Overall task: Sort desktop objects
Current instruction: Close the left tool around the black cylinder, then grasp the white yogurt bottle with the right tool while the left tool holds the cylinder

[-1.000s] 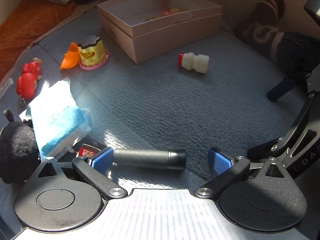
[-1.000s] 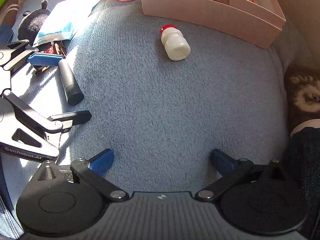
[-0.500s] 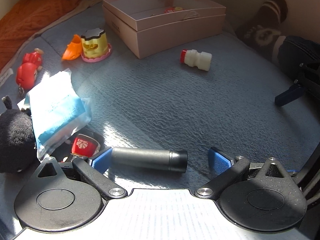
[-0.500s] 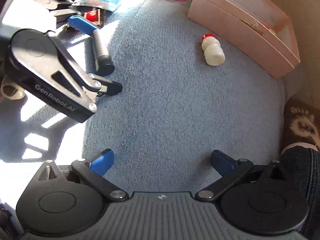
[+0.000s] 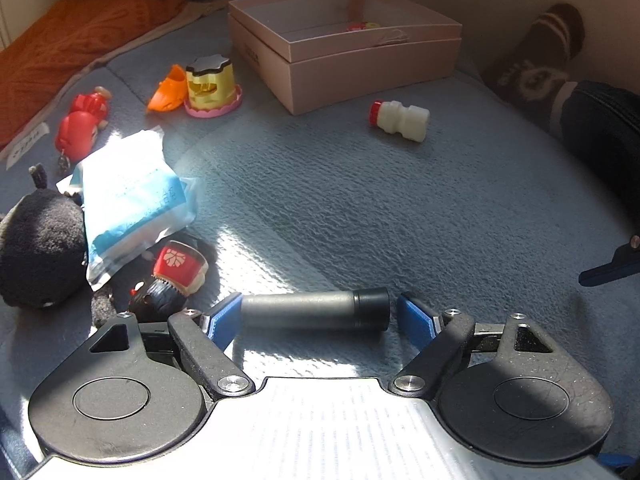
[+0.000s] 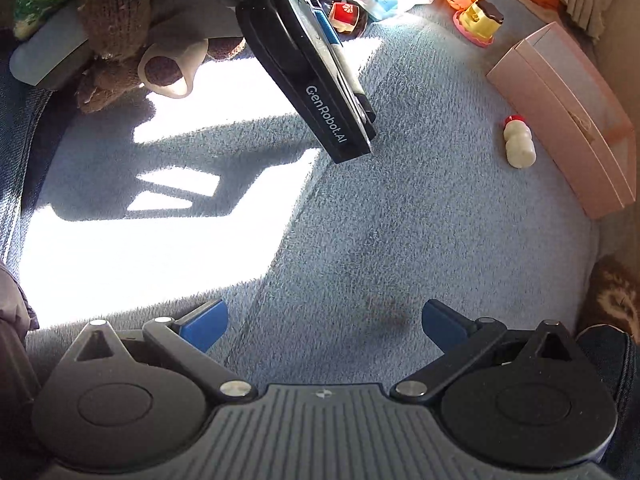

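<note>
Toy-strewn blue-grey blanket (image 5: 400, 200)

Left claw (image 5: 320, 314): pointing steeply downward, jaws just been closing, a grey cylinder (image 5: 314, 311) lying between its blue pads, a sliver of gap showing at the 3 o'clock pad.
Right claw (image 6: 324, 322): hanging spread wide, gripping nothing, tilting steeply downward.

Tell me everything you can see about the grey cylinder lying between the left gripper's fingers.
The grey cylinder is a smooth, matte, metallic-looking tube with a black cap at its right end. It lies flat on the blue-grey fabric surface, crosswise between the left gripper's blue pads. The jaws have just been closing around it: the left pad sits at its grey end, while a small gap remains at the capped end.
</note>
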Available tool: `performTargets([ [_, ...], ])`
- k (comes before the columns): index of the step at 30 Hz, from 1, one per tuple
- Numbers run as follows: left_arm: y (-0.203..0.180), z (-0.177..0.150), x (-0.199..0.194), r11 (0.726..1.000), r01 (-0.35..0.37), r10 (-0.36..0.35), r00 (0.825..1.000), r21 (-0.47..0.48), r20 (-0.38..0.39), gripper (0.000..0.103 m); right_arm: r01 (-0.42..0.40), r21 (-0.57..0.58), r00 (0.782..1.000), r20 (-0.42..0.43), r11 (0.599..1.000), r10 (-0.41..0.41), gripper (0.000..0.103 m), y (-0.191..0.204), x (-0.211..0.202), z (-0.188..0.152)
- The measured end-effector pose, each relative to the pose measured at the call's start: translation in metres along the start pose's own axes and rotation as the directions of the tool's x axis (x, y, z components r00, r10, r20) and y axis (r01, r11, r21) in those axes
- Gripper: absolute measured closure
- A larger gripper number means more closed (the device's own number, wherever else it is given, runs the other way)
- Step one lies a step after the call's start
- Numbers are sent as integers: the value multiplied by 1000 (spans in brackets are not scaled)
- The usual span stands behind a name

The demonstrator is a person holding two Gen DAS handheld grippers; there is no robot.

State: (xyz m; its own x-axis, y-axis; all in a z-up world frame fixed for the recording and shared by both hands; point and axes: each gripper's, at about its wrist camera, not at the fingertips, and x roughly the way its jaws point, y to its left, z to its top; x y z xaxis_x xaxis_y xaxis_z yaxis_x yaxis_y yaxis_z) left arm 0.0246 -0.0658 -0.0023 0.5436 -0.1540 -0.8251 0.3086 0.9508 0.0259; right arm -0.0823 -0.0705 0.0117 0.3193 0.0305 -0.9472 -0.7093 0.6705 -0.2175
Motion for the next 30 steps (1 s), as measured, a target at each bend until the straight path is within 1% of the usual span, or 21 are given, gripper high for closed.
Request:
performTargets([
  [1,1,-1,-2,1000,-9,9,1000,0,10,23,7,1,1000,16,1000,-7,0,-1,1,2],
  [2,3,-2,-5,1000,-9,9,1000,-8,17,23,21,4,999,40,1000,-22,0,-2,-3,1],
  [4,8,-2,-11,999,-27,29,999,-29,40,24,82,12,990,116,997,-82,0,-5,-9,2],
  [6,15,-3,-17,996,-73,77,995,-54,62,24,175,34,960,215,984,-178,3,-11,-18,4],
  [7,20,-4,-17,993,-93,98,993,-72,63,24,212,60,943,251,976,-220,10,-17,-21,7],
  [8,25,-4,-17,988,-116,122,991,-98,58,24,234,91,930,270,968,-250,19,-24,-26,11],
  [9,30,-5,-15,984,-130,136,989,-119,49,24,252,124,920,277,960,-277,26,-33,-25,17],
  [10,34,-6,-13,981,-136,142,989,-136,39,24,267,154,915,271,951,-300,42,-43,-22,23],
  [11,37,-6,-11,979,-137,142,990,-152,26,23,279,189,912,255,941,-322,55,-58,-14,33],
  [12,40,-7,-9,977,-132,137,991,-165,15,23,284,224,911,240,932,-335,57,-69,-10,39],
  [14,41,-8,-10,978,-130,136,990,-163,24,23,285,273,913,216,919,-347,57,-99,12,61],
  [16,39,-9,-13,981,-120,126,991,-154,34,19,299,293,909,203,908,-365,57,-108,24,77],
  [19,36,-10,-18,984,-108,115,992,-142,47,12,355,276,890,192,893,-413,57,-116,50,103],
  [21,34,-11,-21,986,-100,109,992,-137,58,8,370,254,894,163,894,-417,58,-118,61,113],
  [22,34,-11,-22,986,-98,107,992,-136,62,8,375,253,899,135,892,-417,64,-121,67,118],
  [23,34,-11,-22,986,-96,106,992,-137,65,8,369,259,908,105,893,-406,74,-125,73,121],
  [24,34,-10,-23,986,-94,104,992,-140,67,8,349,270,920,85,898,-383,79,-128,74,122],
  [25,35,-10,-23,985,-90,100,993,-145,67,8,325,288,929,78,901,-361,79,-132,74,122],
  [27,38,-10,-23,984,-83,94,993,-156,66,8,298,329,933,97,896,-346,79,-138,67,119],
  [29,39,-10,-23,984,-79,90,994,-163,65,8,246,383,930,164,890,-328,79,-141,50,109],
  [30,39,-10,-23,983,-77,89,994,-164,66,8,217,411,925,203,886,-321,79,-142,42,102],
])
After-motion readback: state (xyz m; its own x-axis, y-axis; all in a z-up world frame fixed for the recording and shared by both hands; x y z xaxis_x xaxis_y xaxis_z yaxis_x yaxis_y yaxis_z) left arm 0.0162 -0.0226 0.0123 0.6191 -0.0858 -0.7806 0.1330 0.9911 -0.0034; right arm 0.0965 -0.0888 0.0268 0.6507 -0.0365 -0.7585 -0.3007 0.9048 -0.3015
